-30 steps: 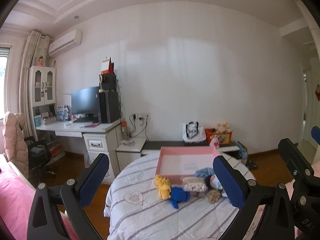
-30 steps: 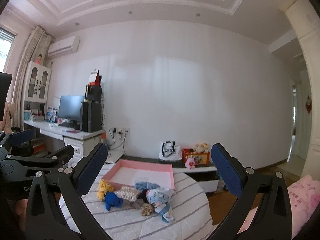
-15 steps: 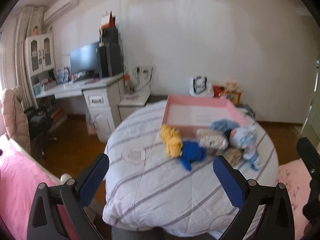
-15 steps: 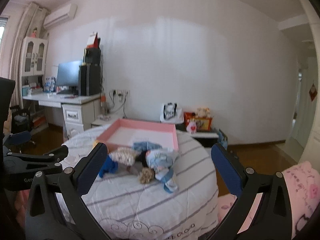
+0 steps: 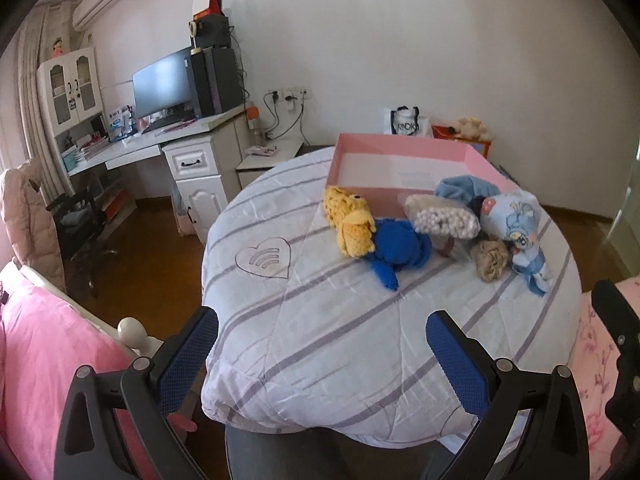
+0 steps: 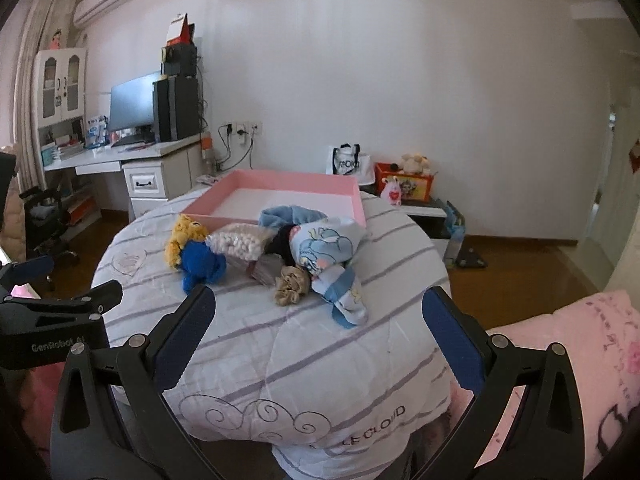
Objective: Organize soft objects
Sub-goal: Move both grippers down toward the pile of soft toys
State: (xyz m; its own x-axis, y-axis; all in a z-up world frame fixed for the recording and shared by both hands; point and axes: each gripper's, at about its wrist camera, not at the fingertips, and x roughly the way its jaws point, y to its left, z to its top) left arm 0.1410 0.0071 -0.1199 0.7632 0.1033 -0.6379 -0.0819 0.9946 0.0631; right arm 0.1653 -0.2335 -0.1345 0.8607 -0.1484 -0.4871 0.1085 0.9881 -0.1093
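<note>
A heap of soft things lies on the quilt-covered round table (image 5: 328,320): a yellow plush (image 5: 350,222), a blue plush (image 5: 398,248), a white bobbly pouch (image 5: 442,218), a tan scrunchie (image 5: 492,260) and light blue printed cloth (image 5: 516,220). Behind the heap stands an empty pink tray (image 5: 404,152). The heap shows in the right wrist view too, with the blue plush (image 6: 202,264) and scrunchie (image 6: 292,284) in front of the tray (image 6: 280,184). My left gripper (image 5: 320,354) and right gripper (image 6: 316,334) are open and empty, short of the heap near the table's front edge.
A white desk (image 5: 168,144) with monitor stands at the left wall, a black chair (image 5: 76,228) beside it. Pink bedding (image 5: 44,360) lies at the left and pink bedding (image 6: 580,340) at the right. A low shelf with toys (image 6: 404,184) is behind the table.
Both grippers have tipped down and moved closer to the table; the heap and tray now look larger and lower in view. Jaws stay open.
</note>
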